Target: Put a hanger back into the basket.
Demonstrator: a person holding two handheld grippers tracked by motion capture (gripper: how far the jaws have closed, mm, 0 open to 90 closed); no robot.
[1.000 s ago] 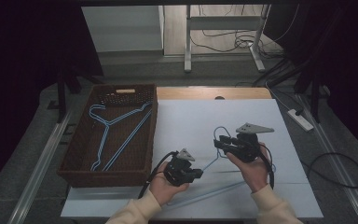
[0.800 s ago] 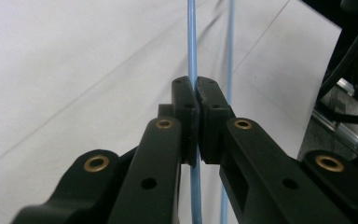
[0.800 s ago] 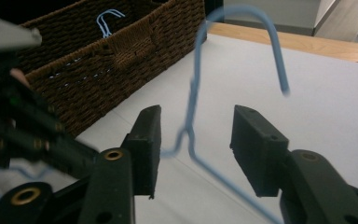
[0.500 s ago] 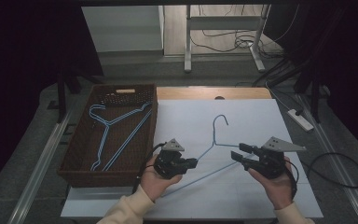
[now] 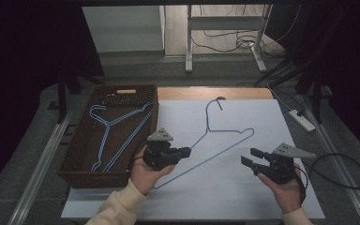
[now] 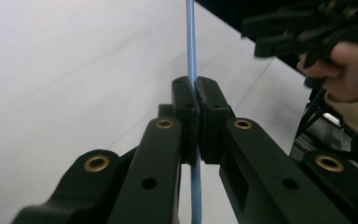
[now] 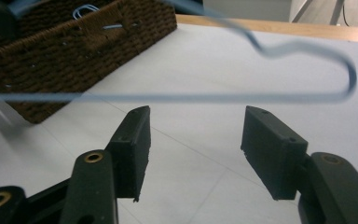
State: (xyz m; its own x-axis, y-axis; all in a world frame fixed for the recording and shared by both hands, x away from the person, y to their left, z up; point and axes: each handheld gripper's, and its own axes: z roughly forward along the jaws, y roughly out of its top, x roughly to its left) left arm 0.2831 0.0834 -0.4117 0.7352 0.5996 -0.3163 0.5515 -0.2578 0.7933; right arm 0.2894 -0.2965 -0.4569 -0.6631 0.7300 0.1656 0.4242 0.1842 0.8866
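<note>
We see left gripper [image 5: 183,152] clamped on thin blue wire hanger [image 5: 225,133], lifted over white table sheet [image 5: 243,187] beside brown woven basket [image 5: 75,159]; right gripper [image 5: 252,157] nothing between jaws, just been opening, apart from hanger, near its right corner

smooth blue wire hanger [image 5: 225,140], rough woven basket [image 5: 77,154], seemingly matt plastic claws
</note>
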